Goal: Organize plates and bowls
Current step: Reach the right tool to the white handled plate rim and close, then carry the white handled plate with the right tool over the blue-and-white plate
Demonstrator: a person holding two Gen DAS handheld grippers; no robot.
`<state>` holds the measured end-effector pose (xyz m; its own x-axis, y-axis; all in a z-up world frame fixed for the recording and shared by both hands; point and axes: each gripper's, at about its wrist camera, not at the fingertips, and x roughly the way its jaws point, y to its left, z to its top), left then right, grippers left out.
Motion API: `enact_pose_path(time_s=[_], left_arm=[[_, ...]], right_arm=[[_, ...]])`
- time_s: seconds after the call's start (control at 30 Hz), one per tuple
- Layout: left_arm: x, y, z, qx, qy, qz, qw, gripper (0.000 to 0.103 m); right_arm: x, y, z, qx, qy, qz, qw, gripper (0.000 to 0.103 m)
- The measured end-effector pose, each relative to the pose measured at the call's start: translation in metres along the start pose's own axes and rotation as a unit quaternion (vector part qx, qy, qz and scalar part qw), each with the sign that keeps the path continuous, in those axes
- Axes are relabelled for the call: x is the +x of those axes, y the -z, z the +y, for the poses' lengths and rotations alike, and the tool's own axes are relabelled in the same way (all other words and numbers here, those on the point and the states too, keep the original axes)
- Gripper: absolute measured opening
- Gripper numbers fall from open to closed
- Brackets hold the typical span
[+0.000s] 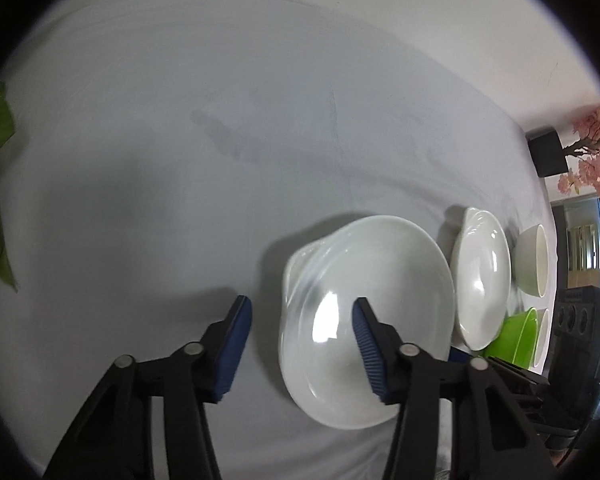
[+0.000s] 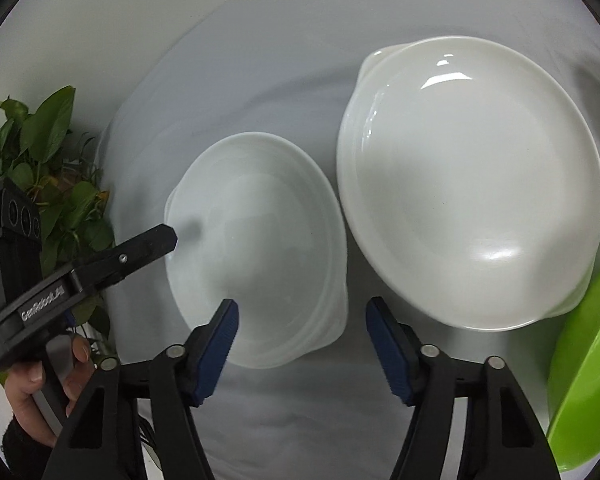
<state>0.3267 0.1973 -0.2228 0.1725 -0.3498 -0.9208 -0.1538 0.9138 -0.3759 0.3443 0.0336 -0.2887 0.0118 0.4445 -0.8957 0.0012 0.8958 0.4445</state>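
Note:
A white plate point(image 1: 368, 304) lies on the white tablecloth, its outline blurred. My left gripper point(image 1: 302, 344) is open astride its left rim, one pad over the inside and one outside, neither pressing. My right gripper point(image 2: 304, 336) is open astride the right rim of the same plate point(image 2: 260, 248). One left gripper finger point(image 2: 156, 242) reaches the far rim in the right wrist view, with a hand point(image 2: 32, 384) on its handle. A second white plate point(image 2: 472, 184) sits close to the right, also seen from the left wrist point(image 1: 482, 276).
A green bowl point(image 2: 580, 360) lies right of the second plate, with a cream bowl point(image 1: 534, 260) behind it. A leafy plant point(image 2: 48, 168) stands at the table's left edge. A pink flower tree point(image 1: 596, 152) and a black box point(image 1: 548, 152) stand beyond the right edge.

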Motion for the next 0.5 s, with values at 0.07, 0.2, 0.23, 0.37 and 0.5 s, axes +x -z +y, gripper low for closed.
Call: enact_pose_path(time_s=[0.07, 0.2, 0.23, 0.37, 0.5], left_arm=[[0.0079, -0.0025, 0.0006, 0.005, 0.002, 0.011, 0.9999, 0.03], [0.0118, -0.0039, 0.003, 0.01, 0.001, 0.007, 0.9999, 0.014], [0.0127, -0.0039, 0.0029, 0.013, -0.002, 0.005, 0.9999, 0.012], [0.0127, -0.0038, -0.0006, 0.024, -0.012, 0.004, 0.9996, 0.01], [0.0078, -0.0012, -0.0034, 0.02, -0.018, 0.002, 0.9996, 0.009]], right_arm=[[0.0006, -0.0017, 0.0012, 0.002, 0.01, -0.009, 1.0, 0.05], [0.0002, -0.0068, -0.0001, 0.014, 0.02, -0.017, 1.0, 0.031], [0.0001, -0.0078, -0.0009, 0.018, 0.022, -0.018, 0.999, 0.028], [0.0012, -0.0101, 0.0008, 0.02, 0.045, -0.013, 0.999, 0.01], [-0.0038, -0.0087, -0.0031, 0.017, 0.046, -0.023, 0.999, 0.01]])
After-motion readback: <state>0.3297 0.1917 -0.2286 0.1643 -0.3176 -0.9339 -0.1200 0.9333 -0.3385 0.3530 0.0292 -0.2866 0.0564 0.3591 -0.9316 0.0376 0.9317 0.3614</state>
